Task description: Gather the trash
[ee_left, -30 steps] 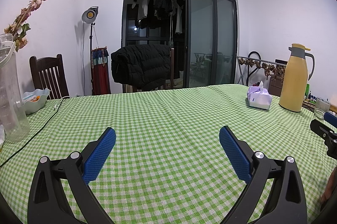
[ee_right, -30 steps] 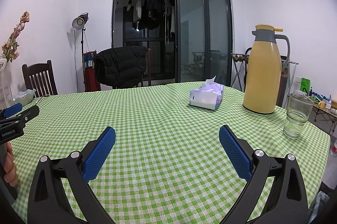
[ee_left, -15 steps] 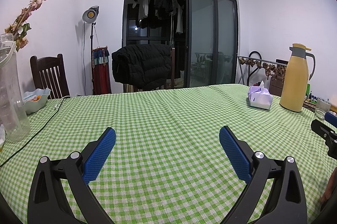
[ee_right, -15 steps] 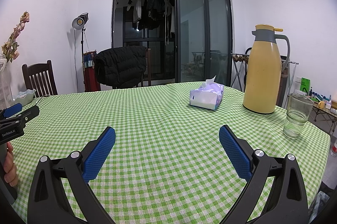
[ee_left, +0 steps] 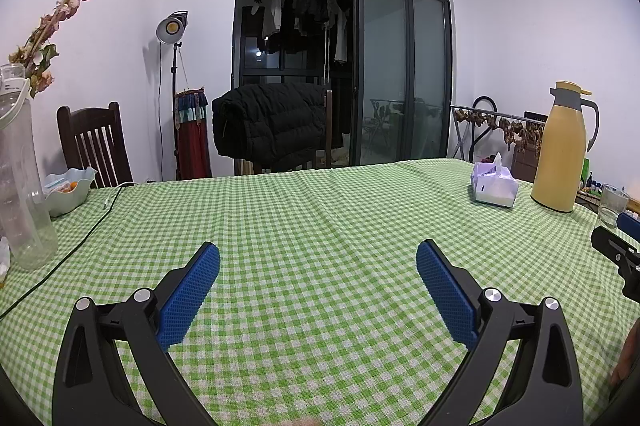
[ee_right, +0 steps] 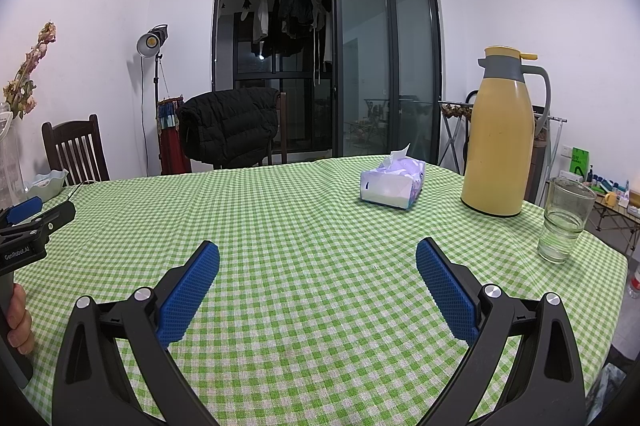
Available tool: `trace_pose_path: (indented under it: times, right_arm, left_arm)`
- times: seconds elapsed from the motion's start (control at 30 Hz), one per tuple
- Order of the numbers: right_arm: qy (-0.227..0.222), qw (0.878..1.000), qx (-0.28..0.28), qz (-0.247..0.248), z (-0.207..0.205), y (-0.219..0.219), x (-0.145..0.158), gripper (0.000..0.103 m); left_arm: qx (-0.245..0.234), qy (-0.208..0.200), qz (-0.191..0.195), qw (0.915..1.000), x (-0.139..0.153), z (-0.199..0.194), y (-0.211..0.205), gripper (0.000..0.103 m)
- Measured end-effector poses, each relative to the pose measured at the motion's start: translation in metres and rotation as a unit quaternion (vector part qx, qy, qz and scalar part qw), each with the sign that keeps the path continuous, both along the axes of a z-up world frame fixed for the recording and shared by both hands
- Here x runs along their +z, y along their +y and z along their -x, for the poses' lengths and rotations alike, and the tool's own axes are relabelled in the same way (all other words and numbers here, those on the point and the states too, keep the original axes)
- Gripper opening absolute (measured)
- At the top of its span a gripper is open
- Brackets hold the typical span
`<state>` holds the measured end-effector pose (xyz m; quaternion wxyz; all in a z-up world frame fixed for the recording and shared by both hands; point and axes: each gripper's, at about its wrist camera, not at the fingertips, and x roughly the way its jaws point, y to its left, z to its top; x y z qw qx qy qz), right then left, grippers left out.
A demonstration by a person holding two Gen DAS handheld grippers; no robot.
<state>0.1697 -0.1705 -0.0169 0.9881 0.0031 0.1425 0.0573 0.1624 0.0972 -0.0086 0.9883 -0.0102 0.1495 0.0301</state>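
left hand-held gripper (ee_left: 318, 278): jaws wide, empty | right hand-held gripper (ee_right: 318, 278): jaws wide, empty | trash: none seen on worktop (ee_right: 312, 226) | step: cannot tell, before or after collecting

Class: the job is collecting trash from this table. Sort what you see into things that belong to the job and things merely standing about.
Belongs to the job:
left gripper, open
right gripper, open
No trash is visible.

Standing about:
tissue pack
yellow flask
glass
bowl
clear bottle
cable
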Motion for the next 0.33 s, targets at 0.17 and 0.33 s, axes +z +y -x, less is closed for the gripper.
trace_pose_path:
  times: [0.17,0.33]
  right_arm:
    - [0.000,1.000,-0.002,0.000,0.000,0.000,0.000,0.095]
    - [0.056,0.998,0.040,-0.003,-0.025,-0.009,-0.003,0.095]
  left_arm:
    - [0.008,0.007,0.004,0.9999,-0.002,-0.001,0.004,0.095]
    - [0.045,0.049,0.004,0.9978,-0.001,-0.022,0.033,0.095]
